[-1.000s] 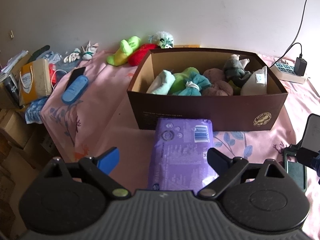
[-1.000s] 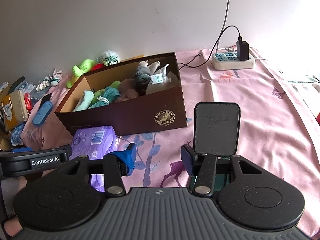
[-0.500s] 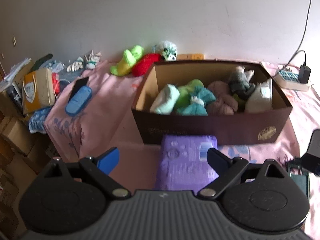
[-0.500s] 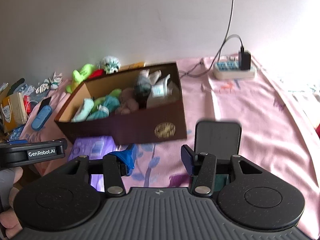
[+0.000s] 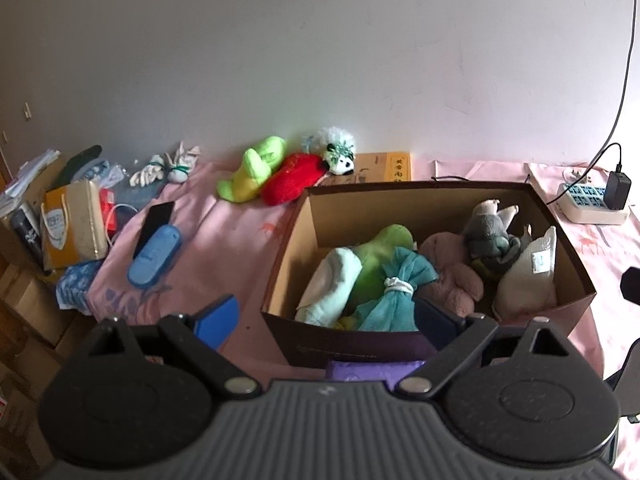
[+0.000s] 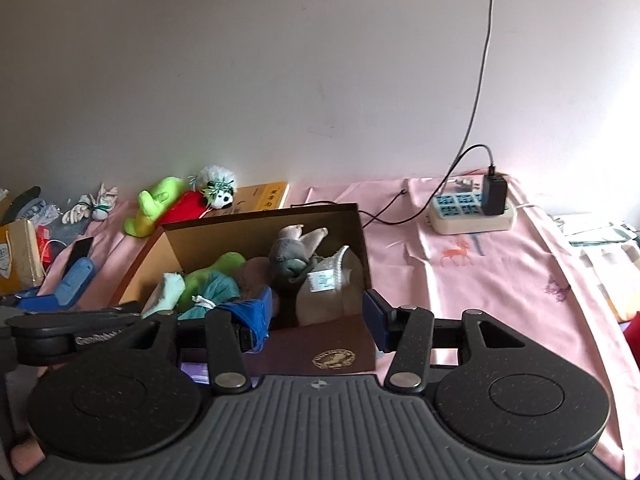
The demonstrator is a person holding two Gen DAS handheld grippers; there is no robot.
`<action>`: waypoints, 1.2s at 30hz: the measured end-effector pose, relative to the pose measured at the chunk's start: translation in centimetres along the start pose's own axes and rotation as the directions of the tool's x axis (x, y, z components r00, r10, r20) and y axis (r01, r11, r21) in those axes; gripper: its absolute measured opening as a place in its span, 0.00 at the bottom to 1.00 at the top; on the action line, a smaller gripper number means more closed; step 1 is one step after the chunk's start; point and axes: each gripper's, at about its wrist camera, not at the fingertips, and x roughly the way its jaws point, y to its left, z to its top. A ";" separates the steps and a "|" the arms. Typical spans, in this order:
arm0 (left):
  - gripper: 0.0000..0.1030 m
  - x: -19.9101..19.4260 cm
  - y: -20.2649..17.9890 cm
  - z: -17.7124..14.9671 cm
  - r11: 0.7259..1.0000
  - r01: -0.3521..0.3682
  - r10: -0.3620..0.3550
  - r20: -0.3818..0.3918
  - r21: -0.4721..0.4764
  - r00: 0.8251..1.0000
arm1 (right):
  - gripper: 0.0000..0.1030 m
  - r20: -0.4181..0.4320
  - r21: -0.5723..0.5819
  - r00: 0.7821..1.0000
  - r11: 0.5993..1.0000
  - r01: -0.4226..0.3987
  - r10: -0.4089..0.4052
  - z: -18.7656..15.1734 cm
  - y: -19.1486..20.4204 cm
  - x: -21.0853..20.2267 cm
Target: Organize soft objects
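By my reading the job was a little over half done. At the far left, a tied white sock bundle lay loose on the pink cloth, at about 10 o'clock from the brown box. Next, near the wall at the box's 11 o'clock, 3 toys sat in a touching cluster outside it: a lime green plush, a red plush and a fluffy panda-faced toy. A purple soft pack lay against the box's front wall at 6 o'clock, mostly hidden by the left gripper.

The box, open at the top, held 6 soft things: a mint roll, a green plush, a teal tied bundle, a brownish-pink plush, a grey plush and a white pouch at the right end.

The left gripper's fingers were spread wide and pinched nothing, framing the box's near wall. The right gripper hovered before the box's right front corner, its fingers apart and empty.

That left about 5 things to gather, and the box looked close to full.
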 end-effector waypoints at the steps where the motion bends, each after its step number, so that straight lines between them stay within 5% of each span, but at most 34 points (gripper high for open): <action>1: 0.92 0.3 -0.1 0.0 1.000 0.004 -0.004 -0.005 -0.001 1.000 | 0.34 -0.007 0.005 1.000 1.000 -0.001 0.001 0.1 0.0 0.3; 14: 0.92 3.4 0.4 -0.5 0.998 0.028 -0.030 -0.045 -0.050 0.999 | 0.35 -0.060 0.011 0.993 0.994 0.105 -0.104 0.1 0.3 4.1; 36: 0.92 3.2 0.0 -0.9 0.999 0.026 -0.027 -0.036 -0.035 0.999 | 0.36 -0.076 -0.006 0.991 0.994 0.113 -0.113 -0.5 0.1 4.8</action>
